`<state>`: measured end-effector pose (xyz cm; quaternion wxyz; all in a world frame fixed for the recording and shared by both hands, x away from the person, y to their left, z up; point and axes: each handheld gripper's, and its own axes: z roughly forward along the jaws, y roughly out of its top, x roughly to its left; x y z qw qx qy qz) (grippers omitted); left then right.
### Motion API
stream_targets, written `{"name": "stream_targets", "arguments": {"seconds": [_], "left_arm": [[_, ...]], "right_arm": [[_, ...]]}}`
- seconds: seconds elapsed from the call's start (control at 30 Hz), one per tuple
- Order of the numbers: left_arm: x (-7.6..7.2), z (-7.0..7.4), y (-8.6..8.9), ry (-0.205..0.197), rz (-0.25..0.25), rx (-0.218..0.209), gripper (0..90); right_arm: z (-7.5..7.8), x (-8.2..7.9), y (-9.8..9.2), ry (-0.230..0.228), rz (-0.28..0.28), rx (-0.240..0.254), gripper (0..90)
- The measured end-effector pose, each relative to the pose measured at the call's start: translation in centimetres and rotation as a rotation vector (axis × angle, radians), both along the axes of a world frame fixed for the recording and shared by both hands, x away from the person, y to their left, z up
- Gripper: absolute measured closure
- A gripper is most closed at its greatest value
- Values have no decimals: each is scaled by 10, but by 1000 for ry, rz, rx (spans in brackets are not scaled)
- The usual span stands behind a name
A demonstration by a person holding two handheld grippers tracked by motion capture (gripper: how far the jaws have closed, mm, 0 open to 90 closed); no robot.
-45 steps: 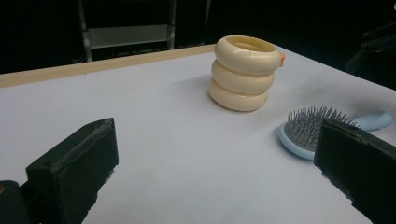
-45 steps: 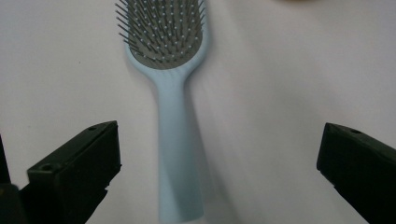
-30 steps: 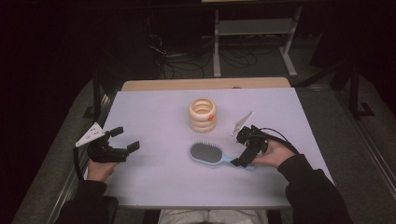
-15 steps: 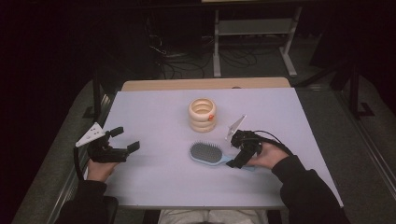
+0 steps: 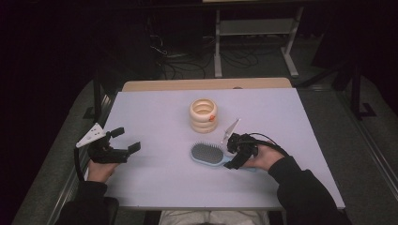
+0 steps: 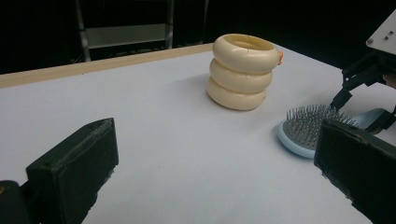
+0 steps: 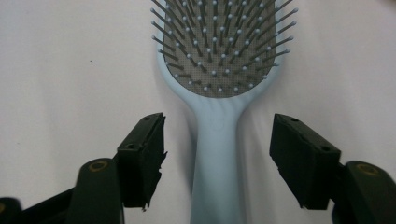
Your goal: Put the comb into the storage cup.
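While the jaws straddle the handle, the parts of the scene read as follows.

Hairbrush (image 7: 219,70): pale blue, lying bristles-up on the white table (image 5: 155,187), in front of the stacked cream rings (image 5: 203,115) and well apart from them.
Right gripper (image 7: 217,154): jaws have just been closing, one on each side of the handle; a gap shows on both sides, so no pad presses yet.
Left gripper (image 6: 215,172): jaws wide apart over bare table, holding nothing.
Handling, judged: light, rigid plastic; smooth, rounded handle probably slippery; bristles springy and a poor surface to grip.
Where to hold, judged: the handle's narrow neck just below the head, squeezed across its width, so the head does not droop.
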<state>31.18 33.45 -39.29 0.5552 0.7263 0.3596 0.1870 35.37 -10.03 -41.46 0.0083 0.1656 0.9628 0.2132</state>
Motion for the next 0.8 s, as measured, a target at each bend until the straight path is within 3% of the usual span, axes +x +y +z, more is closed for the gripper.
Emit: {"name": "stream_targets", "arguments": {"seconds": [0.23, 0.8], "left_arm": [[0, 0, 0, 0, -1, 4, 0], [0, 0, -1, 0, -4, 4, 0]], "right_arm": [[-3, 1, 2, 14, -2, -16, 437], [-8, -2, 9, -14, 14, -77, 672]]}}
